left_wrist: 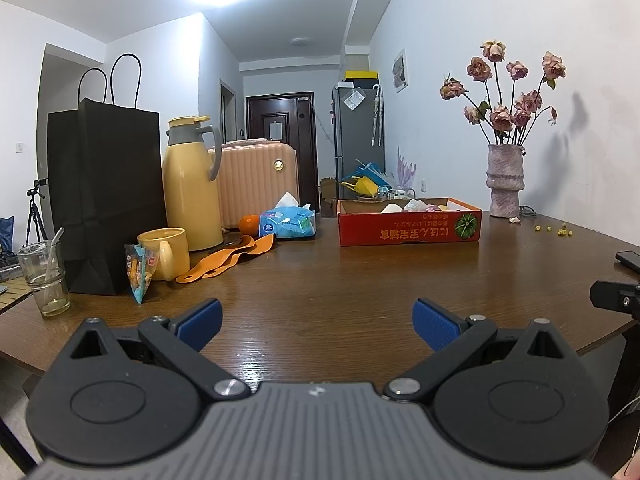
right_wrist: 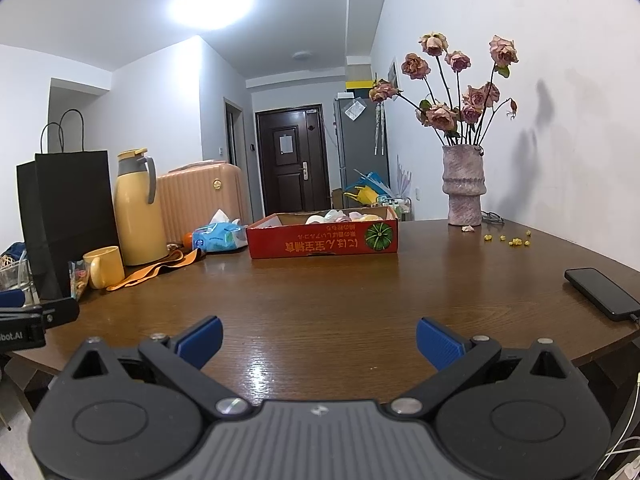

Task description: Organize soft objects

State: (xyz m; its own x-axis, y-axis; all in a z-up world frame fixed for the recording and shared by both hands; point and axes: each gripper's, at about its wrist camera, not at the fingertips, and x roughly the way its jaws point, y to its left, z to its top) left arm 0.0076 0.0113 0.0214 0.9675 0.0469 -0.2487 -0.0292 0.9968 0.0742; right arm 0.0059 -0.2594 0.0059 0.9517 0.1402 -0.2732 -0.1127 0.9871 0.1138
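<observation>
Brown wooden table (left_wrist: 340,280), glossy, fills both views. Left gripper (left_wrist: 318,322) low over the near edge, blue fingers (left_wrist: 200,322) wide apart, nothing between. Right gripper (right_wrist: 319,342) likewise, fingers (right_wrist: 438,342) spread, empty. Phone (right_wrist: 604,294) lies at right. Mid-left: glass (left_wrist: 42,276), snack packet (left_wrist: 138,274), yellow mug (left_wrist: 164,252), orange strips (left_wrist: 228,258), black bag (left_wrist: 104,196). Farther: thermos (left_wrist: 192,184), tissue pack (left_wrist: 288,222), orange (left_wrist: 250,224). Red box (left_wrist: 408,228) at centre rear holds the soft objects (right_wrist: 340,216), pale, partly hidden by its wall. Vase (right_wrist: 464,186) with dried roses by the wall.
</observation>
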